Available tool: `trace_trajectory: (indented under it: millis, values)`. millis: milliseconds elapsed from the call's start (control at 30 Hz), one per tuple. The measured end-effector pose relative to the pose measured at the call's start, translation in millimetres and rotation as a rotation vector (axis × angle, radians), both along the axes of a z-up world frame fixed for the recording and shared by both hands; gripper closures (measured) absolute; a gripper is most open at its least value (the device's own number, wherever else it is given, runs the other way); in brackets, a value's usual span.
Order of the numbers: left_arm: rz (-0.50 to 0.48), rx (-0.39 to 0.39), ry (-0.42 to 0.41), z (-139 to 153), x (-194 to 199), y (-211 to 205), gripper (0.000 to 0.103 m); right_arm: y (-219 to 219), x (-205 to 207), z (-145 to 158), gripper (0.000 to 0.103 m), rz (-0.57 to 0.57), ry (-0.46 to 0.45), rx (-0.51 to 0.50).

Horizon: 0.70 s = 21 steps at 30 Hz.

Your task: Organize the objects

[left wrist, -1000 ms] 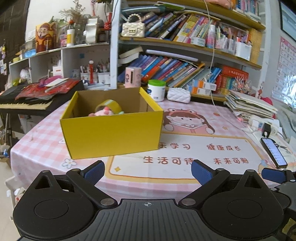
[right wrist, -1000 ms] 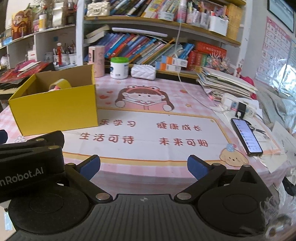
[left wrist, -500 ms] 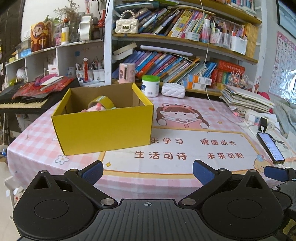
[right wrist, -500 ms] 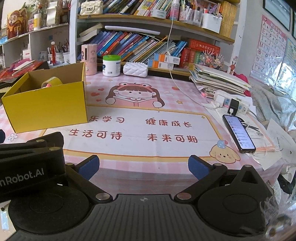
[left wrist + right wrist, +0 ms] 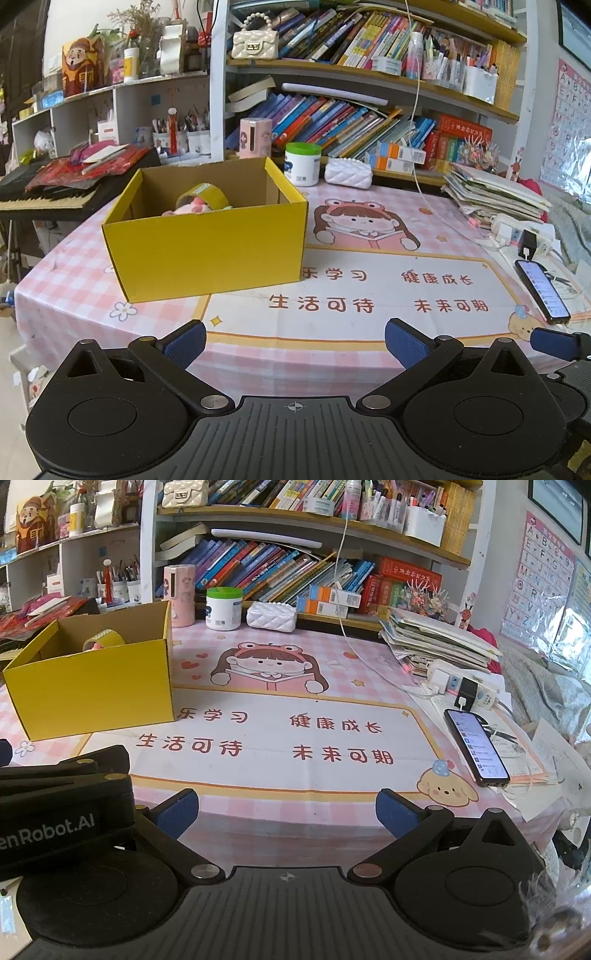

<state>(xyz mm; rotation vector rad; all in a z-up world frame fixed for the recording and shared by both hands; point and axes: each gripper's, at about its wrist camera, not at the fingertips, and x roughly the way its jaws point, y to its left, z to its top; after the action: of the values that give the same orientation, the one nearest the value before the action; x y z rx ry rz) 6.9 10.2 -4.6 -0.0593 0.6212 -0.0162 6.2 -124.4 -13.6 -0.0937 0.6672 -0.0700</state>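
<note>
We hold both grippers level at the near edge of the table [image 5: 74, 295], pointing forward across it toward the bookshelf [image 5: 369, 122]. Our left gripper [image 5: 293, 341] has its jaws spread wide with nothing between them; its blue pads [image 5: 184, 341] hang over the near hem of the pink checked cloth. Our right gripper [image 5: 286, 810] sits the same way, jaws wide apart and empty, just beside the left one, whose black body fills the lower left of the right wrist view.

We take the yellow box [image 5: 207, 247] as our landmark. It stands open-topped on the table, ahead of the left gripper and slightly to its left, well apart from both pairs of jaws. Inside the yellow box, toward its back wall, lies a roll of yellow tape [image 5: 203, 194], tilted, with a pink soft toy [image 5: 188, 209] against it; the front wall hides the lower part of both. Behind the yellow box stand a pink cylinder [image 5: 255, 137] and, to the right of that, a white jar with a green lid [image 5: 303, 164], then a white quilted pouch [image 5: 348, 172]. Far to the right of the yellow box, near the table's right edge, a phone [image 5: 476, 747] lies face up with its screen lit, a cable plugged into its far end.
</note>
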Motion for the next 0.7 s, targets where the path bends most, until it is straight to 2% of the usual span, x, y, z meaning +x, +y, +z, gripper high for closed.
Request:
trace_trajectory:
  millis: [533,700]
  values:
    - [0.007,-0.013,0.005,-0.8,-1.2,5.1,0.0,4.7,-0.3,1.4,0.0,0.008,0.001,-0.001]
    - [0.016,0.004,0.007,-0.6,-1.4,4.4,0.0,7.8,0.1,0.4,0.0,0.012,0.009,-0.003]
